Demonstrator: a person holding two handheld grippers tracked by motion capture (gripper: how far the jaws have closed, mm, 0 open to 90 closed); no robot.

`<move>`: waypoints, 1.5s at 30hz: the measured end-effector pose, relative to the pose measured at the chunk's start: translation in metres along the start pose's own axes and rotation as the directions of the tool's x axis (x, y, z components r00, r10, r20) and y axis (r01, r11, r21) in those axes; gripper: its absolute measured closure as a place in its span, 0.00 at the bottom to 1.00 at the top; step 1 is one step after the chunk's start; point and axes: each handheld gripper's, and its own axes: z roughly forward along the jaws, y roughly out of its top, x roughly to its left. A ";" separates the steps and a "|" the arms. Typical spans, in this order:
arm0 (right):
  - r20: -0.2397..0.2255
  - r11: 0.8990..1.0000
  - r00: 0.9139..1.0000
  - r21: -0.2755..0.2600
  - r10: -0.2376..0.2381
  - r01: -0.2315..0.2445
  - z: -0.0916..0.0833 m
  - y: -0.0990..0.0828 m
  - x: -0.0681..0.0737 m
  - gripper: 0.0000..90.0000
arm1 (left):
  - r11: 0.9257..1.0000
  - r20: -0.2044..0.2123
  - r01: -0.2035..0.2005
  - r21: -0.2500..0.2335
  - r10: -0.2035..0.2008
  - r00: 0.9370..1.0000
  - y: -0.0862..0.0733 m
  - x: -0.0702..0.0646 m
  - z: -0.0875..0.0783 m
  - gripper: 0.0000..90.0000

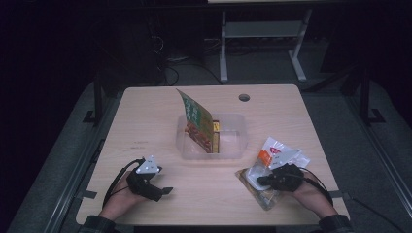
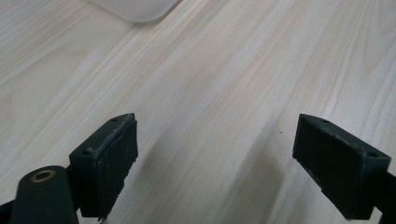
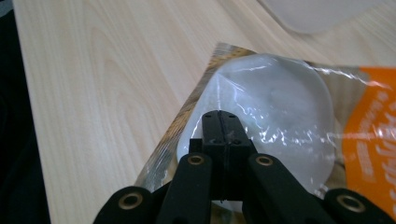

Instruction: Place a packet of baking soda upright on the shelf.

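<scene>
A clear plastic packet (image 1: pixel 273 154) with orange print and a round white item inside lies on the wooden table at the front right. My right gripper (image 1: pixel 261 182) sits over its near end with the jaws pressed together. In the right gripper view the shut tips (image 3: pixel 219 117) rest against the packet's film (image 3: pixel 280 107); whether any film is pinched is hidden. At the front left, my left gripper (image 1: pixel 164 191) stands open above bare table. The left gripper view has its jaws (image 2: pixel 217 126) wide apart with nothing between them.
A clear plastic tub (image 1: pixel 237 145) stands at the table's middle, with a green and red food packet (image 1: pixel 197 119) leaning upright in it. A corner of the tub (image 2: pixel 135 9) lies ahead of the left gripper. A cable hole (image 1: pixel 244 97) is at the back.
</scene>
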 end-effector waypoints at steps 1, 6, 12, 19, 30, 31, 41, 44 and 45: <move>-0.003 1.000 1.000 0.003 -0.015 0.015 0.002 0.003 0.002 1.00 | 1.000 0.000 0.000 0.001 0.000 1.000 0.000 0.000 0.000 0.15; -0.048 0.998 0.997 0.011 -0.063 0.064 0.014 0.015 0.012 1.00 | 1.000 0.000 -0.002 -0.001 0.002 1.000 0.000 0.000 0.000 0.15; -0.095 0.989 0.985 -0.006 -0.147 0.147 0.029 0.028 0.020 1.00 | 1.000 0.000 -0.002 0.000 0.002 1.000 0.000 0.000 0.000 0.15; -0.160 0.982 0.968 -0.026 -0.191 0.189 0.049 0.046 0.038 1.00 | 1.000 0.002 -0.001 -0.002 0.001 1.000 0.000 -0.001 -0.001 0.15; -0.234 0.962 0.933 -0.037 -0.272 0.271 0.065 0.060 0.062 1.00 | 0.999 0.048 -0.011 -0.048 0.014 0.999 0.010 -0.010 0.001 0.15; -0.235 0.961 0.932 -0.037 -0.276 0.276 0.065 0.061 0.064 1.00 | 0.999 0.049 -0.025 -0.046 0.027 0.998 0.013 -0.012 0.001 0.15; -0.122 0.982 0.980 -0.121 -0.158 0.143 0.037 0.049 0.052 0.86 | 0.992 0.148 -0.069 -0.102 0.084 0.985 0.056 -0.038 0.023 0.16; -0.078 0.986 0.993 -0.145 -0.091 0.079 0.023 0.040 0.045 0.76 | 0.990 0.169 -0.094 -0.105 0.111 0.979 0.071 -0.046 0.036 0.16; -0.056 0.987 0.995 -0.149 -0.077 0.068 0.018 0.037 0.042 0.73 | 0.989 0.181 -0.099 -0.107 0.117 0.977 0.076 -0.049 0.040 0.16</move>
